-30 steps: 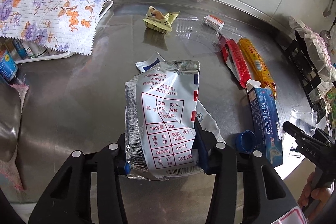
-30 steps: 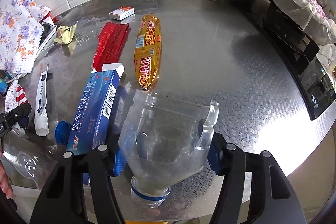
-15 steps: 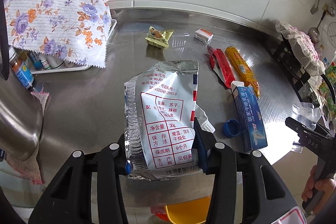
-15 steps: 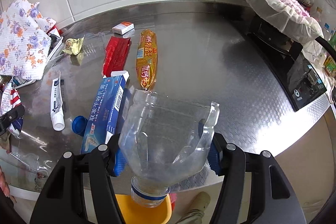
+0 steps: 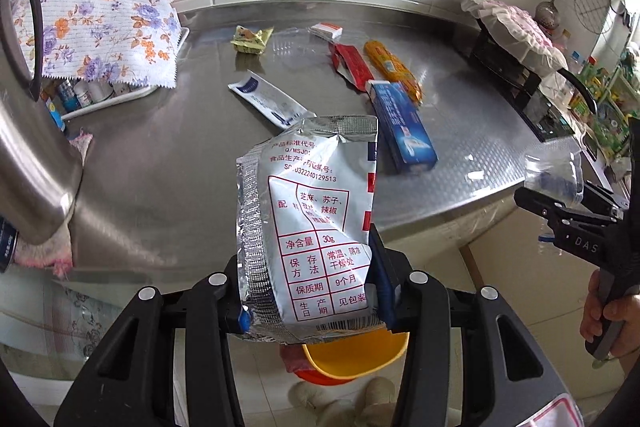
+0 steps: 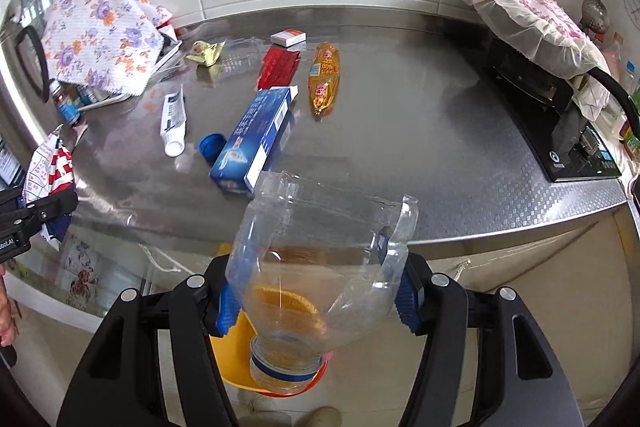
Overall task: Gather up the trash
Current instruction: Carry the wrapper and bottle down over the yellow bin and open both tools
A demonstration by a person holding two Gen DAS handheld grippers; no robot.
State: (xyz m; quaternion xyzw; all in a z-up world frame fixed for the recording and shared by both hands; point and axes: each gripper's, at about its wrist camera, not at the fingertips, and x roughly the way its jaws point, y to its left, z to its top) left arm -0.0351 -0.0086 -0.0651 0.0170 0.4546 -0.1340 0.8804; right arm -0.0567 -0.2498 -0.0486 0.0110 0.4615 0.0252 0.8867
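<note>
left gripper [image 5: 310, 297] is clamped on a silver foil packet [image 5: 308, 227] with red print, its blue pads pressing both side edges; the packet stands upright between the jaws, out past the counter's front edge. right gripper [image 6: 316, 301] is clamped on a cut clear plastic bottle top [image 6: 320, 267], neck and blue ring pointing down. below both loads, on the floor, sits a yellow bin [image 5: 356, 355] with what appears to be a red rim, only partly seen. on the steel counter [image 6: 420, 147] beyond lie a blue toothpaste box [image 6: 256, 137], a blue bottle cap [image 6: 212, 145] just beside it, a white tube [image 6: 173, 119], a red wrapper [image 6: 278, 67], an orange sausage pack [image 6: 324, 79], a small white carton [image 6: 288, 37] and a yellow wrapper [image 6: 204, 51]. a floral cloth [image 6: 100, 31] covers a rack at the left; a black stove [image 6: 560, 123] stands at the right.
</note>
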